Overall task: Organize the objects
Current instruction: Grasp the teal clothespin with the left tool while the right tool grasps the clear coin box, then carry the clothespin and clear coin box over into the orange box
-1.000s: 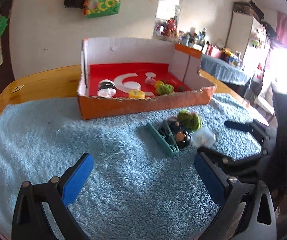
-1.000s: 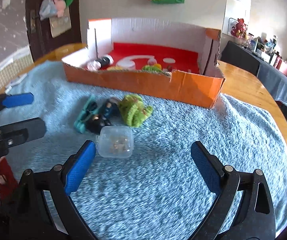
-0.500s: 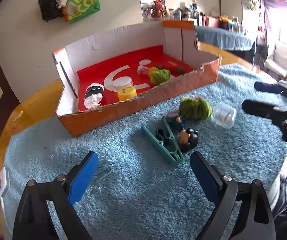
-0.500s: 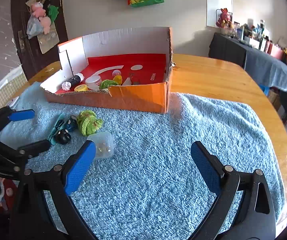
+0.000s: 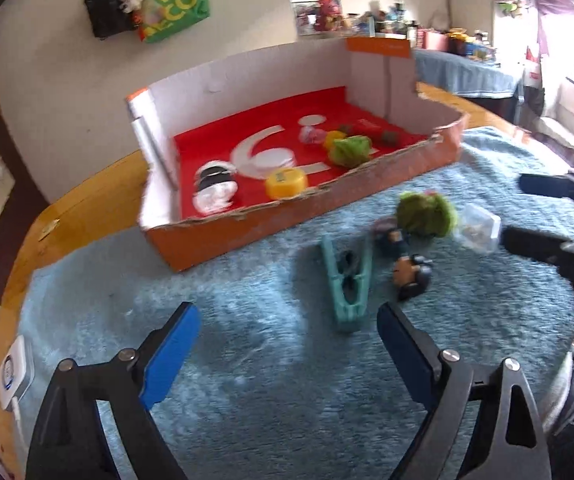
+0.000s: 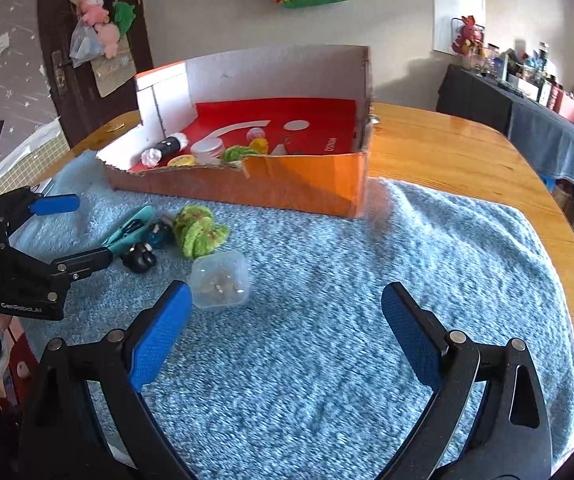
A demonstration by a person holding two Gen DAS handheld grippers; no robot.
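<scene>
Since a second ago: left gripper [image 5: 287,344] swung and eased forward toward the loose pile, clip [image 5: 347,280] now just ahead between the fingers rather than off to the right; right gripper [image 6: 283,328] pulled back a little from half a second ago, tub [image 6: 219,280] just beyond its left finger [image 6: 159,340] again. Both spread wide, holding nothing. Probably a fresh approach on each side, left lining up on the clip, right on the tub; nothing lifted yet, so the sorting of the pile not begun. From the left gripper, reading left to right: far ahead and left, box [image 5: 215,240] on the towel [image 5: 247,360], open-topped, front wall torn low; inside, a black-and-white roll [image 5: 213,190], a yellow disc [image 5: 285,182], a pale round lid under it, a green fuzzy ball [image 5: 349,150], some small bits behind, too blurred to name. Ahead and slightly right, the clip lying flat; just right of it two small dark figures [image 5: 411,276], touching or nearly so; beyond those, a second green fuzzy thing [image 5: 427,214]; farther right the clear tub, lid on, small brownish pieces inside, just off one finger of the right gripper. From the right gripper, the same pile ahead-left, box far ahead, bare towel straight ahead and to the right.
</scene>
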